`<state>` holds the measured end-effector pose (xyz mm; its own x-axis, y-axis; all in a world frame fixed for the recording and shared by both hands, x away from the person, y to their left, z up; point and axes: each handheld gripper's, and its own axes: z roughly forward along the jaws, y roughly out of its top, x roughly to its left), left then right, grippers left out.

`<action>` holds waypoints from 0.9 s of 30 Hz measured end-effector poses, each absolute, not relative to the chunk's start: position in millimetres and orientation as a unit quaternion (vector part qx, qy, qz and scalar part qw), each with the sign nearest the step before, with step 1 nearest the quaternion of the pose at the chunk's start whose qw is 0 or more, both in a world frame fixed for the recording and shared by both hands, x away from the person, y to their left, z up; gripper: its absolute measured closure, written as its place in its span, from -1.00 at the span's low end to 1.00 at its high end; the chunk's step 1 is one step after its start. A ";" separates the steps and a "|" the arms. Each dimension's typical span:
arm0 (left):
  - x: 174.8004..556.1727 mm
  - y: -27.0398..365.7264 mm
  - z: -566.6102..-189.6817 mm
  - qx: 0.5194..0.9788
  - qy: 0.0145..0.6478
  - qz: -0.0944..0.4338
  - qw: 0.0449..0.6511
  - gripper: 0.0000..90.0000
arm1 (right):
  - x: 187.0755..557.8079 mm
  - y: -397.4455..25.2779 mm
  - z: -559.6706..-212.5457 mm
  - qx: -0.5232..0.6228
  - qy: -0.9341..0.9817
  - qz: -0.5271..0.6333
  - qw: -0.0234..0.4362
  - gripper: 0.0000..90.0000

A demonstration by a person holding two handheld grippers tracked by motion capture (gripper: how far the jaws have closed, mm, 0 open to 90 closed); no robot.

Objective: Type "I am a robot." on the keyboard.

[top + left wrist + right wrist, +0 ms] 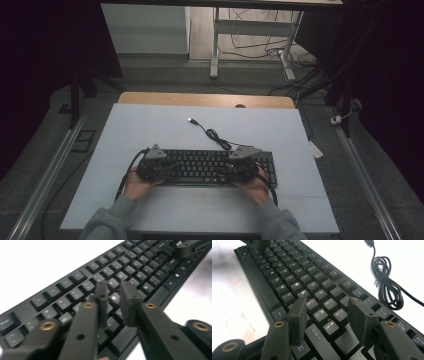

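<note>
A black keyboard (215,167) lies across the near middle of the white tabletop (150,130). Its black cable (217,137) runs back in a loose coil to a free USB plug (191,120). My left gripper (152,165) hovers over the keyboard's left end. In the left gripper view the keyboard (130,272) lies just under that gripper (113,290), whose jaws stand a narrow gap apart with nothing between them. My right gripper (241,164) is over the right part; over the keys (294,277) it (328,306) stands wide open and empty, near the Shift key. The coiled cable (387,282) lies to the right.
A wooden desk edge (205,99) runs behind the white top. Beyond it on the floor stand white desk legs (215,45) with loose wires (260,47). Metal rails (365,170) flank the table on both sides.
</note>
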<state>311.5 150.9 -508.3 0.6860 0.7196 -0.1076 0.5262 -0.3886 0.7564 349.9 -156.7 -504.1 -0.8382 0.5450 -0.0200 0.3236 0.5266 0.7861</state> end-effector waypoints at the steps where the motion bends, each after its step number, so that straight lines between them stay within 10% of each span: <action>1: 311.1 148.7 -508.7 0.826 0.374 0.120 0.403 0.85 | 350.0 -156.7 -504.2 0.251 0.864 0.416 0.133 0.11; 27: 313.9 122.1 -523.9 0.848 0.359 0.109 0.375 0.96 | 350.9 -154.9 -507.2 0.250 0.868 0.408 0.131 0.10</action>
